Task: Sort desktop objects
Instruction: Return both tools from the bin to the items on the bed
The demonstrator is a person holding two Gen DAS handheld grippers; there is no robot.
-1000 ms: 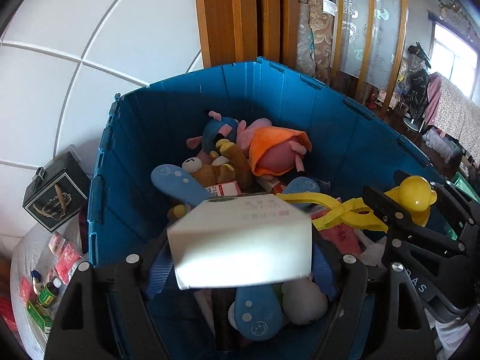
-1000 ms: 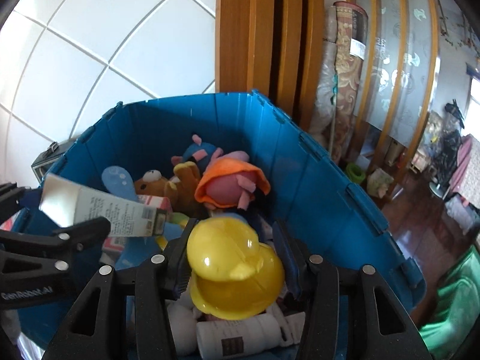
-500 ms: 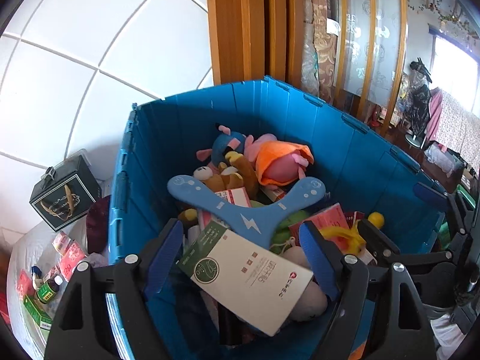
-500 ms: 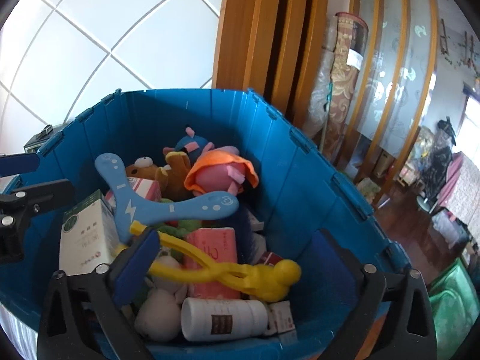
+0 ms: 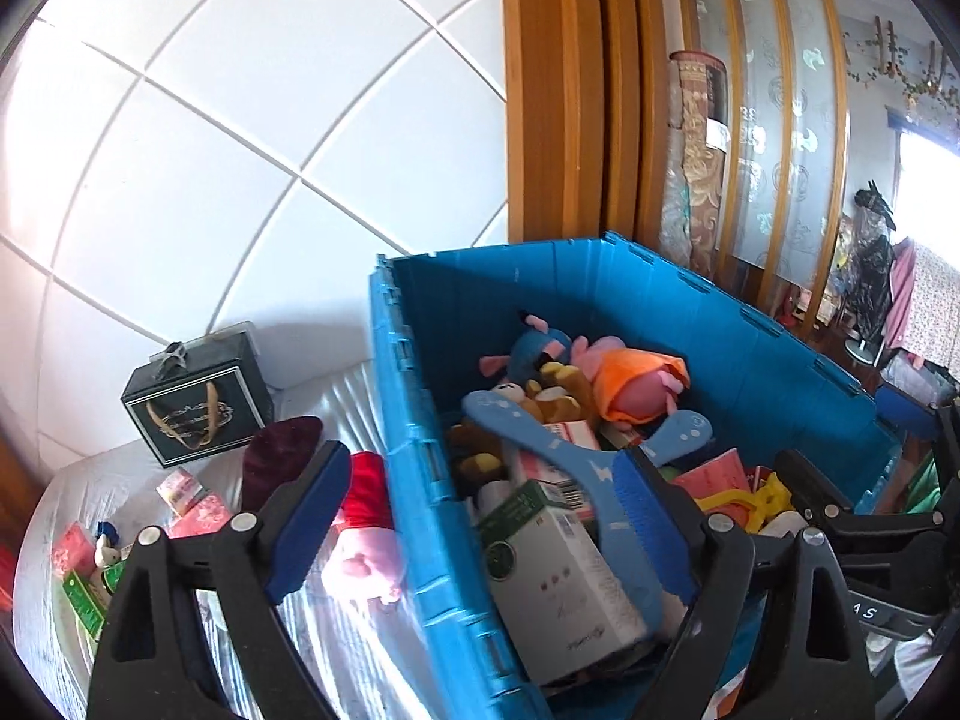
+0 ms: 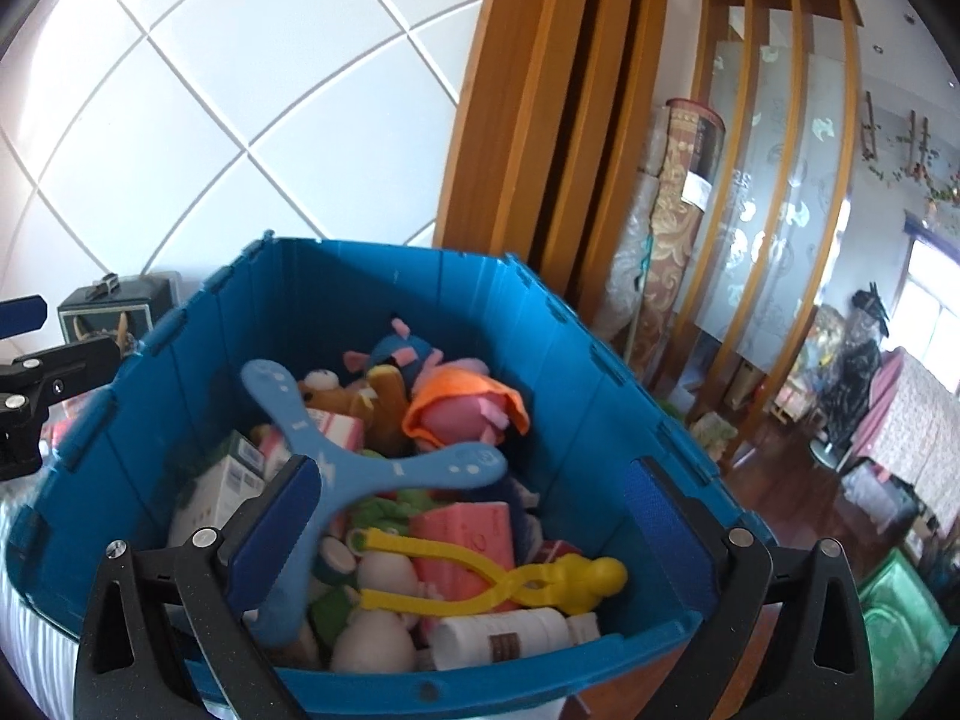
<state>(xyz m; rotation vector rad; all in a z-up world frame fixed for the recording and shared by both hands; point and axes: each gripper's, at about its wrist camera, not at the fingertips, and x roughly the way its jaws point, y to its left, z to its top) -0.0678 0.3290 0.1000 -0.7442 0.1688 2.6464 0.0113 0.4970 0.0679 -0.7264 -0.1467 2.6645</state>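
White tiled wall backs our workspace, with a cloth-covered table (image 5: 336,648) running under a big blue crate (image 5: 414,450) that sits against wooden door frames.

Starting at the far left of the left wrist view, we see small pink packets (image 5: 192,498) and a green box (image 5: 81,597) scattered on the cloth, a black gift box (image 5: 195,414) behind them, then a dark red pouch (image 5: 282,459) and a pink plush toy (image 5: 360,564) lying just beside the crate's left wall. These look like what remains to sort.

Our left gripper (image 5: 480,546) has just been opening; its jaws stand wide and straddle that wall, with nothing pressed between the pads. The white and green carton (image 5: 558,564) lies loose inside the crate below it.

Further right, our right gripper (image 6: 474,522) is also spread wide and empty above the crate, over the blue boomerang (image 6: 372,456) and yellow duck tongs (image 6: 516,576).

We judge the left hand nearer the leftovers: they lie left of and below it, the plush closest.
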